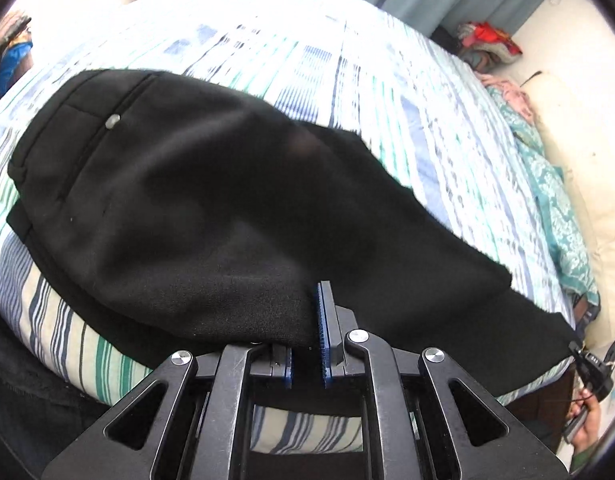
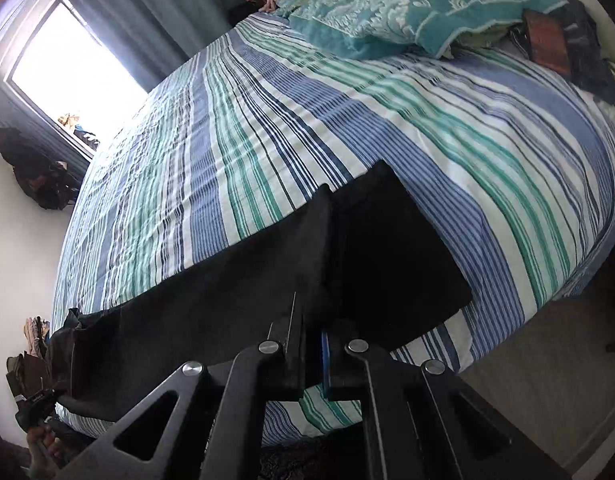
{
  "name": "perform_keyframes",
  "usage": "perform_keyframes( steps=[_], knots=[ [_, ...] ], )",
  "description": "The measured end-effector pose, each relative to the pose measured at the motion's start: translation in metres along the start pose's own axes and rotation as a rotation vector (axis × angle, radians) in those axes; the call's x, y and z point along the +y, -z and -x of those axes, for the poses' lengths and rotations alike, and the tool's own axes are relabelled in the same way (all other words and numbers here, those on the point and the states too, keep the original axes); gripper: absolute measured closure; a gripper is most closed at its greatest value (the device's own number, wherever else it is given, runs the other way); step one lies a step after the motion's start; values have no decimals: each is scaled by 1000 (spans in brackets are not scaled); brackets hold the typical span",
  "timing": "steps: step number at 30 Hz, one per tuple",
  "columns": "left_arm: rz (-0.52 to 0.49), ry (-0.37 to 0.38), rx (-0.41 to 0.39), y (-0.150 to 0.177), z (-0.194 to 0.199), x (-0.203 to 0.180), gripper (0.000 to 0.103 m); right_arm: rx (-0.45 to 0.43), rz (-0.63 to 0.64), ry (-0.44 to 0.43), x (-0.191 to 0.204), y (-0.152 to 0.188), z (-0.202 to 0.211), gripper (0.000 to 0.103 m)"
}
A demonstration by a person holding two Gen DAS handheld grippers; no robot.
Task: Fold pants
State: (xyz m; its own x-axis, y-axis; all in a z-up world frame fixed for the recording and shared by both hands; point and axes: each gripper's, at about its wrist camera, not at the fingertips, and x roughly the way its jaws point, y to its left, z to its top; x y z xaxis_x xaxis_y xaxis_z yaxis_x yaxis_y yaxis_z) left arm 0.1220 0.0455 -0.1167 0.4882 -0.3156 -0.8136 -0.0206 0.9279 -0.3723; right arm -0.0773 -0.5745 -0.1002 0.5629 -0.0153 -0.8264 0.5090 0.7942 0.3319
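Observation:
Black pants (image 1: 195,200) lie across the striped bed (image 1: 347,60), waistband and back pocket button to the left, legs running off to the lower right. My left gripper (image 1: 313,304) is shut on the pants' near edge. Fabric covers its left finger, and the blue pad of the right finger (image 1: 323,320) shows. At the far right, my right gripper (image 1: 591,364) holds the leg end, a hand below it. In the right wrist view, my right gripper (image 2: 317,312) is shut on the black leg fabric (image 2: 207,300), which stretches left to the other gripper (image 2: 35,400).
A teal patterned pillow (image 2: 387,4) and a dark bundle with a reddish-brown item (image 2: 547,40) sit at the head of the bed. A bright window (image 2: 75,68) and curtains lie beyond. Clothes are heaped (image 1: 487,44) in the corner. Bare floor (image 2: 547,360) runs beside the bed.

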Motion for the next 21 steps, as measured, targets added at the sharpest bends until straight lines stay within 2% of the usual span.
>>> perform_keyframes(
  steps=[2,3,4,5,7,10,13,18,21],
  knots=[
    [-45,1,-55,5,10,-11,93,-109,43,-26,9,-10,26,98],
    [-76,-20,-50,11,6,-15,92,-165,61,-25,10,-11,36,98],
    [-106,-48,-9,19,-3,-18,92,-196,68,-5,6,-11,40,98],
    [-121,-70,45,26,-16,-19,92,-176,61,24,-2,-9,33,98],
    [-112,-69,114,36,-34,-16,91,-64,9,74,-27,-2,4,98],
    [-160,-89,103,35,-31,-25,91,27,10,124,-42,10,-22,98],
    [-147,-93,113,38,-34,-24,89,-10,16,112,-43,8,-16,97],
    [-176,-113,124,39,-33,-29,87,25,12,136,-50,7,-22,97],
    [-199,-114,129,38,-32,-32,91,38,28,153,-50,8,-25,97]
  ],
)
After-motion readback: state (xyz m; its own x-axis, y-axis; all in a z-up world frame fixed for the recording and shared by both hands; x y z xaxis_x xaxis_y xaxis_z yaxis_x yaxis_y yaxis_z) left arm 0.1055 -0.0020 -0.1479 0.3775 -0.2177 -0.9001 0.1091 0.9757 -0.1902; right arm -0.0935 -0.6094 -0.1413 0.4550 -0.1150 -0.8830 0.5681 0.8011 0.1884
